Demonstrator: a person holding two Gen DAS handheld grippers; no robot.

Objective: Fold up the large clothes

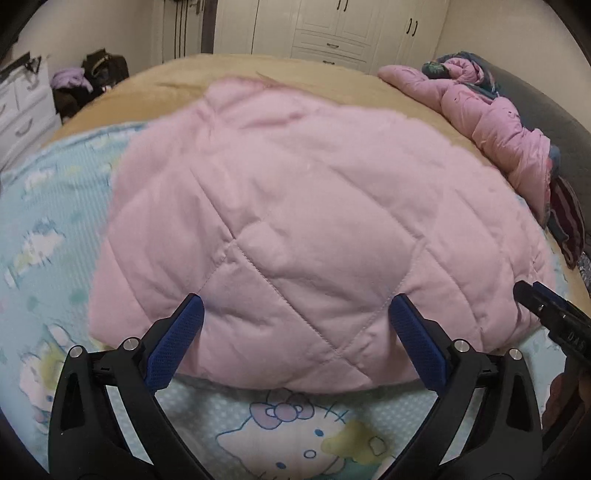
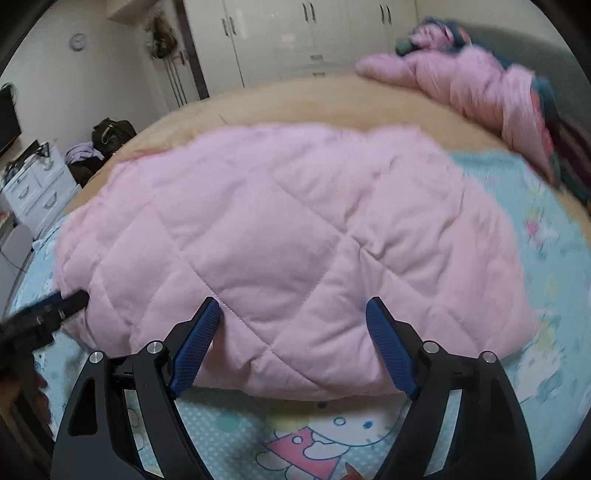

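Observation:
A pink quilted garment (image 1: pixel 295 206) lies bunched in a broad folded mound on the light blue cartoon-cat sheet (image 1: pixel 55 221). My left gripper (image 1: pixel 297 301) stands open over the garment's near edge; its blue pads (image 1: pixel 177 339) hold nothing. In the right wrist view the same garment (image 2: pixel 288 236) fills the middle. My right gripper (image 2: pixel 292 304) is open over its near edge, also with nothing between its pads. Each gripper shows in the other's view: the right one (image 1: pixel 532 295) by the garment's right end, the left one (image 2: pixel 70 301) by its left end.
A tan blanket (image 1: pixel 177 81) covers the far part of the bed. A crumpled pink padded heap (image 1: pixel 491 122) lies at the far right against a grey headboard (image 1: pixel 546 107). White wardrobes (image 1: pixel 332 29), a white drawer unit (image 1: pixel 22 107) and dark bags (image 1: pixel 103 70) stand beyond the bed.

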